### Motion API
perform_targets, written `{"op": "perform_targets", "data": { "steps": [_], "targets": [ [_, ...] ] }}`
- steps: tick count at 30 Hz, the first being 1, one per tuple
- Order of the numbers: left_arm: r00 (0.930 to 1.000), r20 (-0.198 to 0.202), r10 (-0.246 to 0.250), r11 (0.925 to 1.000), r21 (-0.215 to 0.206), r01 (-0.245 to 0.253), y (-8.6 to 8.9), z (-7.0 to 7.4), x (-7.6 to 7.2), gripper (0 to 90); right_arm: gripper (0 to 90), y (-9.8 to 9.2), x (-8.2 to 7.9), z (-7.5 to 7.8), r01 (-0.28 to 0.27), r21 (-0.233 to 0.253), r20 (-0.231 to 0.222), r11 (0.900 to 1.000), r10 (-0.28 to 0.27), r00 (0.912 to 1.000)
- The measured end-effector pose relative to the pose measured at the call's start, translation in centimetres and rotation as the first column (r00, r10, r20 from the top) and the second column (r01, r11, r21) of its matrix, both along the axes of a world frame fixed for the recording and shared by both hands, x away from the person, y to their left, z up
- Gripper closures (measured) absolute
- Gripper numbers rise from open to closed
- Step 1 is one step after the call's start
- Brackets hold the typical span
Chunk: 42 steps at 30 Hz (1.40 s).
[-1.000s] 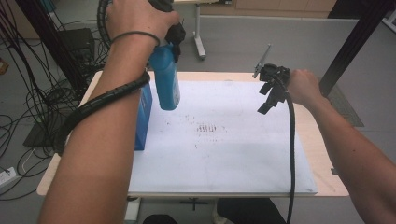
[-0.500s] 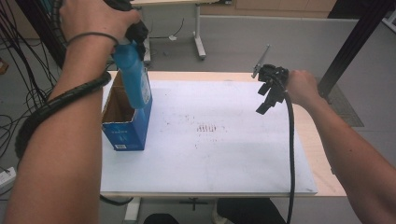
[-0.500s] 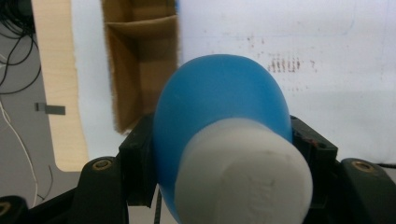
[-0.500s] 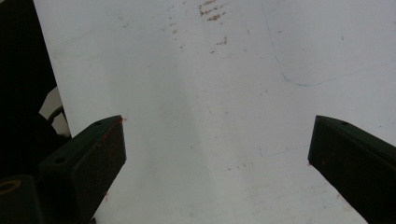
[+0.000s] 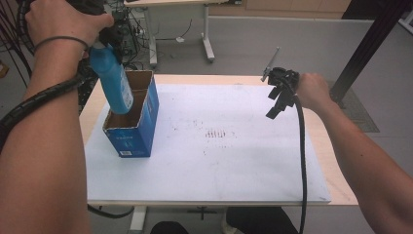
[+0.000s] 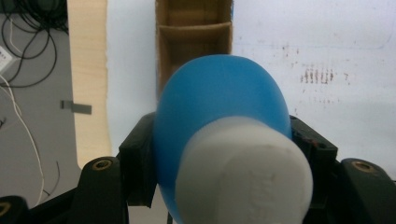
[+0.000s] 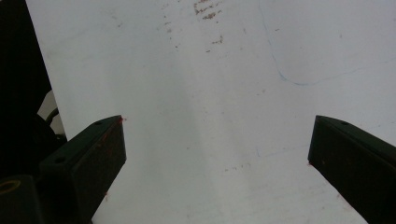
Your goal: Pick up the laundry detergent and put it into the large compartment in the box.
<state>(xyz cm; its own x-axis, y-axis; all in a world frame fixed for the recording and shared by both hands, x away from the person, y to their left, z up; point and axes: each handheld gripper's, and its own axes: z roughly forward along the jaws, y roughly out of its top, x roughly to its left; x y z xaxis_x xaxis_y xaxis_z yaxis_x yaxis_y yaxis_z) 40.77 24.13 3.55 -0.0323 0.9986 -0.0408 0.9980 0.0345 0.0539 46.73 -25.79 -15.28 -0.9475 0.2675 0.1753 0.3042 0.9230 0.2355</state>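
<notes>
Your left gripper (image 5: pixel 104 41) has its jaws clamped on the neck of the blue bottle (image 5: pixel 113 80), just under its white cap (image 6: pixel 243 172). The bottle hangs tilted above the blue cardboard box (image 5: pixel 134 122), its base over the open top. In the left gripper view you look down past the bottle into the box's brown inside, where a cardboard divider (image 6: pixel 195 29) splits it into compartments; which one the base is over, you cannot tell.

The box stands near the table's left edge, on the left margin of the white sheet (image 5: pixel 219 165), with its long side running toward the far edge. A strip of bare wood shows between the box and that left edge.

Your right gripper (image 5: pixel 278 97) is held above the far right part of the table, well apart from the box, with jaws spread wide and nothing between them. Beneath it the sheet is bare all the way to the right edge and the near edge.

The sheet covers most of the wooden table (image 5: pixel 341 190) and carries small reddish-brown marks (image 5: pixel 219 132) near its middle. Beyond the far edge there is grey floor, another desk's legs (image 5: pixel 207 34), and cables (image 5: pixel 14 29) at the left.
</notes>
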Motion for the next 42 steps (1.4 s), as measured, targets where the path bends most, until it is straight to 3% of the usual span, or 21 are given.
{"op": "perform_targets", "data": {
  "steps": [18, 42],
  "targets": [
    [0.9981, 0.011, -0.06, 0.9982, 0.003, 0.06, 0.9, -1.2, 0.7, 37.8, 3.9, 0.0, 0.1, -0.1, 0.002, 0.001, 0.003, 1.0, -0.002, 1.0],
    [0.9971, 0.008, -0.075, 0.9967, -0.029, 0.076, 2.4, -6.9, 0.9, 37.8, 4.1, 0.0, 0.2, -0.4, 0.006, -0.009, -0.009, 1.0, -0.006, 0.9999]
  ]
}}
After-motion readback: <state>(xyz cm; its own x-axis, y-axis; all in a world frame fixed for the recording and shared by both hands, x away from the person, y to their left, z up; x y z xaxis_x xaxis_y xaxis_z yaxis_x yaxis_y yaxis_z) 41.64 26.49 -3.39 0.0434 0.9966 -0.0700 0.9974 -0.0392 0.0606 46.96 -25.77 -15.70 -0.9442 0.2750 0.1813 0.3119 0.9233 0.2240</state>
